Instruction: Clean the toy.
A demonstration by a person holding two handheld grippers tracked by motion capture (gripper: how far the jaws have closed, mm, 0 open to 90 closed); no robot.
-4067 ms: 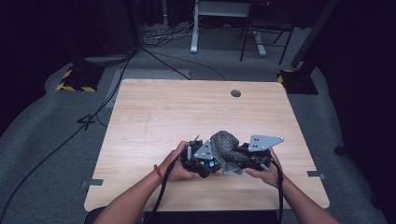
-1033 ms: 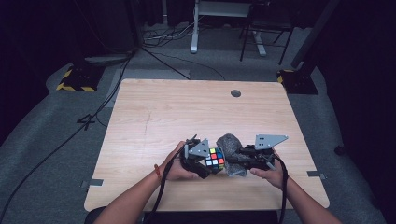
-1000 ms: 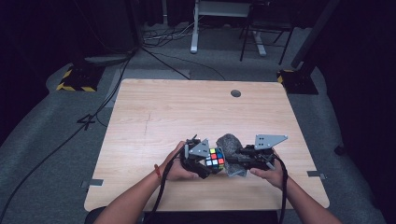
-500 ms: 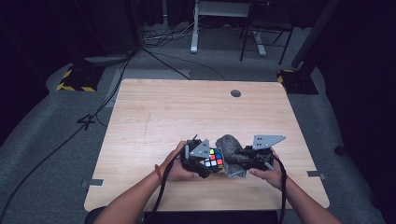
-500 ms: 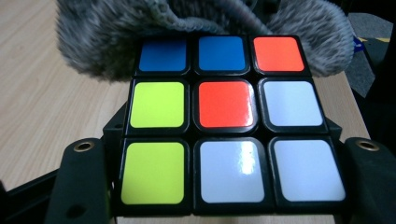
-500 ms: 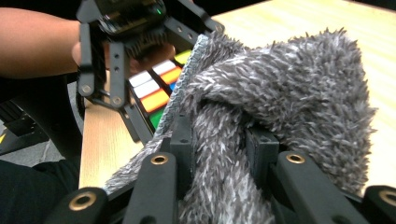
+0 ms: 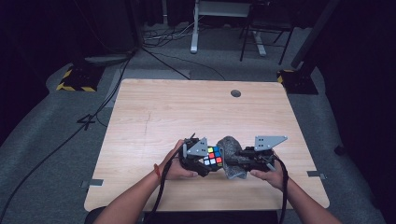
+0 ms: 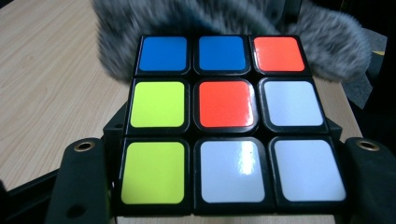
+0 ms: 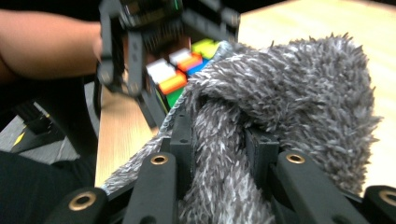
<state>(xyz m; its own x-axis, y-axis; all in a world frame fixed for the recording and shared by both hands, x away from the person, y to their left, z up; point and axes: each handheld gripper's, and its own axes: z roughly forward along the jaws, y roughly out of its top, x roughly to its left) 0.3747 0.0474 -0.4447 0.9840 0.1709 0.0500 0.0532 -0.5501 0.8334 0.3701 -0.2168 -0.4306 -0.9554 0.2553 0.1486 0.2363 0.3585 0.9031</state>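
While I've got both hands low near the front edge of the table (image 7: 154, 116), the left gripper (image 7: 205, 161) is clamped on a puzzle cube (image 7: 214, 156), one black jaw pressed against each side of it. Looking along that gripper, the cube (image 8: 229, 121) shows two blue and one orange sticker on the top row, then yellow-green, orange and white, then yellow-green and two whites at the bottom. Glare on the bottom middle one, otherwise pretty sharp.

Right gripper (image 7: 236, 161) is pinching a fuzzy grey cloth (image 7: 231, 149), and in its own view the jaws are squeezed tight on a bunched fold of that cloth (image 9: 280, 112), with the rest puffing out above and to the right of them. The other gripper (image 9: 140, 51) shows up blurry just past the cloth there, cube (image 9: 180, 74) held in it and touching or nearly touching the fuzz; I can't tell which.

From above, cube and cloth sit side by side right between the two grippers, cube on my left, cloth on my right, bunched in a lump. Can't tell whether the cube is resting on the wood or held just off it.
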